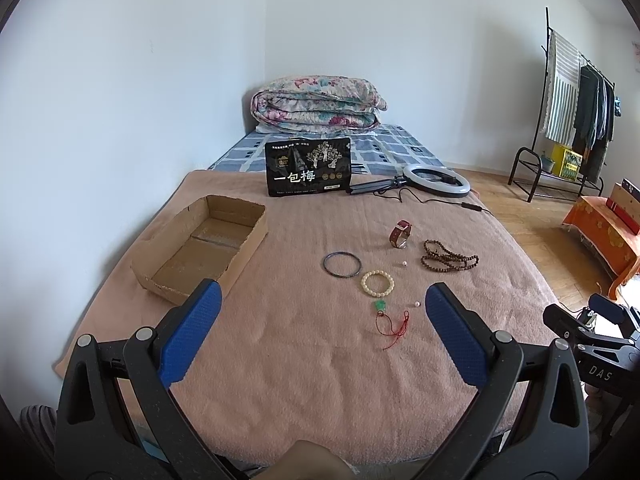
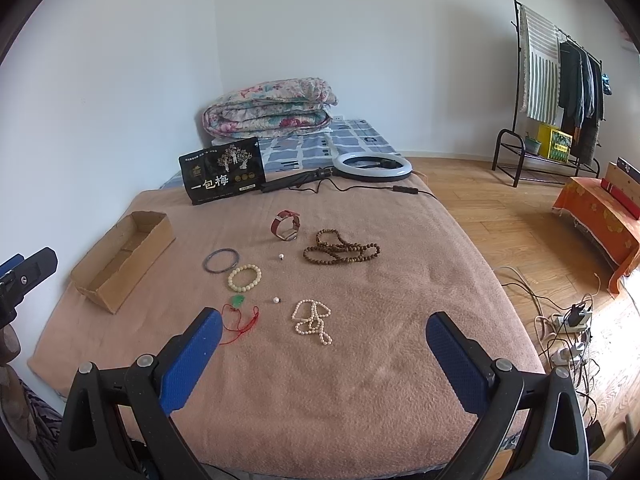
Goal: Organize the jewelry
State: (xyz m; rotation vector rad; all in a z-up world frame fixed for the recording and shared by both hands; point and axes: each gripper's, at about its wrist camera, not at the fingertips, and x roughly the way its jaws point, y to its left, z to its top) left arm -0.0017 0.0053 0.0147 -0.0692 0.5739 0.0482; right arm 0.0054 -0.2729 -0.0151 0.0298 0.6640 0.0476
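On the bed's brown blanket (image 2: 360,380) I count one cardboard box (image 2: 120,260) at nine o'clock, two bracelets, a dark bangle (image 2: 221,261) and a cream beaded one (image 2: 244,277), one red-strapped watch (image 2: 285,225), two loose pearl beads (image 2: 281,257) (image 2: 275,300), one brown bead strand (image 2: 340,250), one pearl necklace (image 2: 313,321), and one green pendant (image 2: 238,301) on red cord. At twelve o'clock: one black pouch (image 2: 224,176), one ring light (image 2: 372,166).

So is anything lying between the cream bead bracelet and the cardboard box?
Only the dark bangle, which touches the cream bead bracelet on the side toward the cardboard box. Beyond it is bare blanket. Both grippers hover open.
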